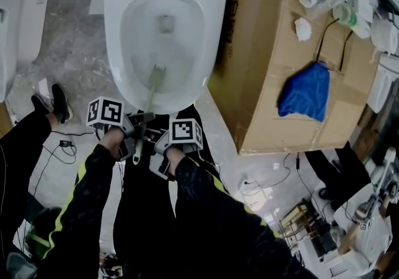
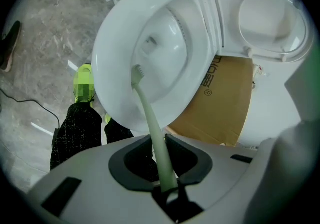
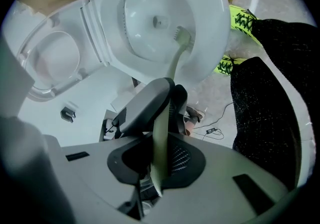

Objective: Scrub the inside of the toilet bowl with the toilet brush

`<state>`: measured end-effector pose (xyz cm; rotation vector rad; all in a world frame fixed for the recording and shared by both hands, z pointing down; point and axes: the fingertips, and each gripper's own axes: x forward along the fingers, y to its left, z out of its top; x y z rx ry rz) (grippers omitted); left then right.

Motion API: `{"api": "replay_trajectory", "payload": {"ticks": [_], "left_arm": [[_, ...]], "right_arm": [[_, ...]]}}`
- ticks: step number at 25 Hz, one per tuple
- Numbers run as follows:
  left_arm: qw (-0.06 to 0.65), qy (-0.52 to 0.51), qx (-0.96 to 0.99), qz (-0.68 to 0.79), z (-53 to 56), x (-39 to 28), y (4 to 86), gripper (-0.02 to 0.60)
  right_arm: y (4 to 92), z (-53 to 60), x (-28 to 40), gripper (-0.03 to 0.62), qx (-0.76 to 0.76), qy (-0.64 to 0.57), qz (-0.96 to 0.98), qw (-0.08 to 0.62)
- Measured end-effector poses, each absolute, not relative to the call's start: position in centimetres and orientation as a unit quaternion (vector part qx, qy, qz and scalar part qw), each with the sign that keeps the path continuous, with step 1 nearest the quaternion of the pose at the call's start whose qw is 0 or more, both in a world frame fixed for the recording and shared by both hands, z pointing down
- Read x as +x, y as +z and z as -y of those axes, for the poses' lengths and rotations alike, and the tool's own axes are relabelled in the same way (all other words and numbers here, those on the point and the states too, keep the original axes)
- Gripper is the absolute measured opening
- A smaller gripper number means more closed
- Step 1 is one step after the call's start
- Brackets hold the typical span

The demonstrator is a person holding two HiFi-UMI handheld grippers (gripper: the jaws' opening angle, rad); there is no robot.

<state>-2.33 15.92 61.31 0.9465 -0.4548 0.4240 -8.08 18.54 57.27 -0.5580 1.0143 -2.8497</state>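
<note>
Inside the toilet bowl [image 1: 187,47], at approx. 6 o'clock on its near wall, the toilet brush [image 1: 156,78] had its head low, short of the drain. Left gripper [image 1: 141,123] & right gripper [image 1: 157,144] both had fingers clamped on the handle, left nearer the head. Best way on, imo: keep both grips firm, sweep round toward 12 o'clock, w/o levering on the seat.
</note>
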Motion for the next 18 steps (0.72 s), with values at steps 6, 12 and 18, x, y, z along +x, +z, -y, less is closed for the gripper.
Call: {"api": "replay_trajectory", "payload": {"ticks": [6, 12, 18], "left_arm": [[0.842, 0.159, 0.444, 0.263, -15.0, -2.4, 61.7, 0.081], [0.841, 0.118, 0.436, 0.298, -14.3, -2.8, 61.9, 0.081], [0.833, 0.084, 0.434, 0.333, -13.1, -3.6, 62.1, 0.084]], "right_arm": [[57.5, -18.3, -7.7, 0.054, -0.145, -0.925, -0.351, -0.011], [57.6, -18.3, -7.6, 0.052, -0.107, -0.925, -0.362, -0.053], [57.7, -17.6, -7.9, 0.052, -0.07, -0.919, -0.378, -0.089]]}}
